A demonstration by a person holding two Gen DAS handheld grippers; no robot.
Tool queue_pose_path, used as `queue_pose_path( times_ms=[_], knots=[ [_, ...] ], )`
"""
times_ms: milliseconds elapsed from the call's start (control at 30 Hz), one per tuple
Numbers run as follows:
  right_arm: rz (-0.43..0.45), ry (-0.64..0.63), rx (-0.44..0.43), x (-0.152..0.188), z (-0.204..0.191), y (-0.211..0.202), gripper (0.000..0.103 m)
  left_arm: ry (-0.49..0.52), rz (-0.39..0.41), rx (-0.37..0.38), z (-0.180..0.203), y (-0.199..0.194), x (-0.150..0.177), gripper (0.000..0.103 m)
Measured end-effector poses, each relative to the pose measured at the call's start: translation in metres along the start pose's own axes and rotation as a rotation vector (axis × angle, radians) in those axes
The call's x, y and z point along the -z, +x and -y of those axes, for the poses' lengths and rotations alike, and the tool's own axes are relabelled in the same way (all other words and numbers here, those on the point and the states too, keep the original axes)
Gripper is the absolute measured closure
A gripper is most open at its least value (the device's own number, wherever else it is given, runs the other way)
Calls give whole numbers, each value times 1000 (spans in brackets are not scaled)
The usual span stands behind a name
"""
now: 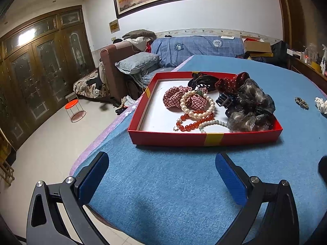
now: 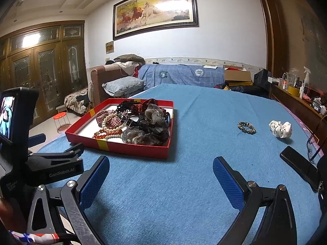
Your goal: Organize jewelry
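Red tray: grey frilly scrunchie covers the far right corner of the floor; blue hair claw half buried beneath it; black hair claw partly behind the checked scrunchie

White dotted scrunchie: cut off by right edge in left wrist view

Black phone: near end hidden behind dark shape at right edge

Glasses: only part of the frame shows, rest cut off

Sideboard bottles: labels too small to read

Left gripper's screen: blurred, cropped by left edge

Hand: only a blurred sliver at the lower left edge
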State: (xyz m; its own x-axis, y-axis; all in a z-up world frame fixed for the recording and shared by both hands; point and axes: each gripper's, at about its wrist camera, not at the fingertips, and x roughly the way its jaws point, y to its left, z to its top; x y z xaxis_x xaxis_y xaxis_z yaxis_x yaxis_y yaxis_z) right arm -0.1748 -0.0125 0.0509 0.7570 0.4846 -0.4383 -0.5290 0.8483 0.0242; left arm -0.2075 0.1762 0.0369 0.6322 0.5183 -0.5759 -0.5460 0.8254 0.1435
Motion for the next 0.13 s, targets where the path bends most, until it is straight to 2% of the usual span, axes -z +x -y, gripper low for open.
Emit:
queue_pose_path(
  times_ms=[133],
  knots=[
    [7, 36, 41, -2, 17, -3, 0, 44, 32, -10, 7, -5, 0, 0]
  ],
)
